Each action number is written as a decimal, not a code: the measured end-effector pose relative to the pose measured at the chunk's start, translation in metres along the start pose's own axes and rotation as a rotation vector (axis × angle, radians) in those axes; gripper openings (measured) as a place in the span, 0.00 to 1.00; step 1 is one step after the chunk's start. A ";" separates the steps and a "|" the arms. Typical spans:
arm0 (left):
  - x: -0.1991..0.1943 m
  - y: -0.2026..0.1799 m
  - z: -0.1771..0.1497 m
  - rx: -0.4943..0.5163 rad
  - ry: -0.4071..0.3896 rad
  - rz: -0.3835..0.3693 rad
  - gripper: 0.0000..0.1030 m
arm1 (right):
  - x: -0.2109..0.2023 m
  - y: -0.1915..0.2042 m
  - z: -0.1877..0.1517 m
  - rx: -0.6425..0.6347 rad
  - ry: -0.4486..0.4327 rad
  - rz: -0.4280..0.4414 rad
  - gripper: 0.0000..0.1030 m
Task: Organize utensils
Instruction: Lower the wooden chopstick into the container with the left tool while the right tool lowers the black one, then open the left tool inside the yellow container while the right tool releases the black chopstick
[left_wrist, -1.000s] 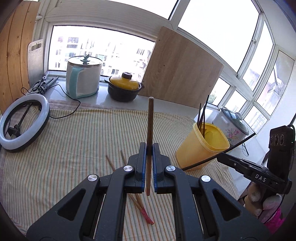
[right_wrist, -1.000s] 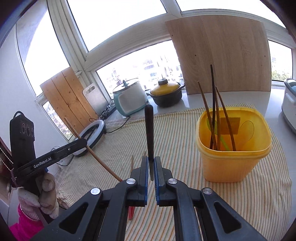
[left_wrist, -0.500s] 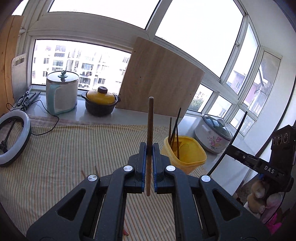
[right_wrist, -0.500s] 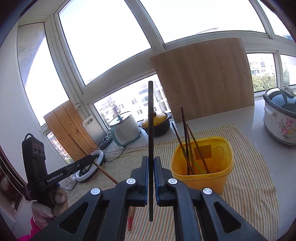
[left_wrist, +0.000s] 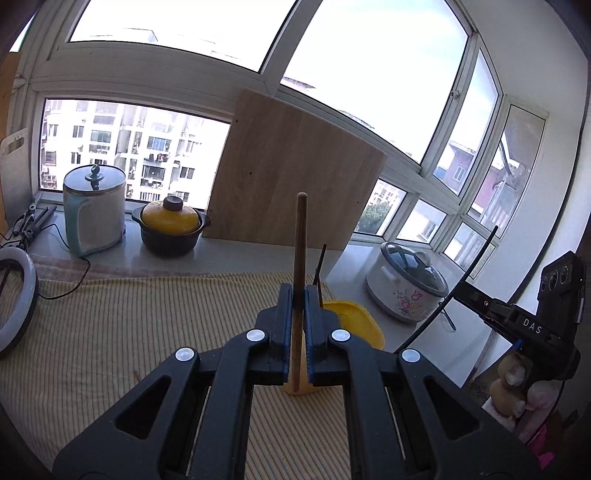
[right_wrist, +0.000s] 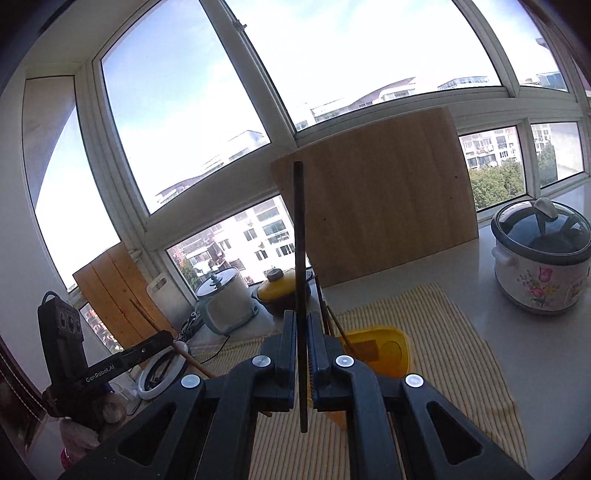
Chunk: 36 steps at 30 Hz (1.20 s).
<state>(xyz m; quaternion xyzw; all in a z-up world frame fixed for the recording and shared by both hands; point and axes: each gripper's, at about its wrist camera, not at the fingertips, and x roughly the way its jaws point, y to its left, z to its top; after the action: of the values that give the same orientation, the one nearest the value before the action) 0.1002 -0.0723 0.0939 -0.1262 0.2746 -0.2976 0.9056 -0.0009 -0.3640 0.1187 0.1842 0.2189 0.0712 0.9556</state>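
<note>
Left wrist view: left gripper (left_wrist: 299, 325), jaws clamped on one brown wooden chopstick (left_wrist: 300, 236) that stands upright between them, its lower end showing below the pads. Just beyond the jaws, a yellow tub (left_wrist: 360, 325) sits on the striped cloth (left_wrist: 129, 332) covering the surface; most of the tub is hidden by the gripper, and one dark stick (left_wrist: 320, 266) rises from it; further contents cannot be counted here. On the far ledge, left to right: one pale lidded cooker (left_wrist: 94, 210), one dark pot with a yellow lid (left_wrist: 170, 229), one wooden board (left_wrist: 291, 181) leaning on the window, one floral slow cooker (left_wrist: 406, 291) with glass lid. Ring light (left_wrist: 16, 299) at the left edge. At right, the right gripper (left_wrist: 476, 293) is seen from the side, a thin black chopstick (left_wrist: 465, 277) slanting through its jaws. Right wrist view: right gripper (right_wrist: 303, 343), jaws closed on the one black chopstick (right_wrist: 300, 258), upright, its lower end hanging below the pads. Yellow tub (right_wrist: 384, 350) lies just past the jaws, to the right, partly covered; two or three brown sticks (right_wrist: 334, 325) lean out of it, exact count unclear. Slow cooker (right_wrist: 541, 258) far right on the bare ledge, off the cloth (right_wrist: 461, 350). Board (right_wrist: 380, 218) behind. At left, the left gripper (right_wrist: 162, 341) from the side holds the brown chopstick (right_wrist: 147, 317) aslant; a gloved hand (right_wrist: 92, 417) beneath it. Lidded vessels counted: three.
</note>
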 end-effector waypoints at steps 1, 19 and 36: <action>0.001 -0.002 0.002 0.002 -0.003 -0.003 0.04 | 0.000 -0.002 0.002 0.004 -0.006 -0.003 0.03; 0.043 -0.037 0.021 0.048 0.003 -0.017 0.04 | 0.017 -0.031 0.025 0.008 -0.056 -0.103 0.03; 0.092 -0.043 0.003 0.065 0.089 0.026 0.04 | 0.043 -0.057 -0.006 0.014 0.045 -0.165 0.03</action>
<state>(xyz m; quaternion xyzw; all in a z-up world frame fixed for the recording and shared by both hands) 0.1435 -0.1617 0.0742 -0.0799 0.3065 -0.3000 0.8998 0.0385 -0.4054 0.0750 0.1708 0.2554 -0.0051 0.9516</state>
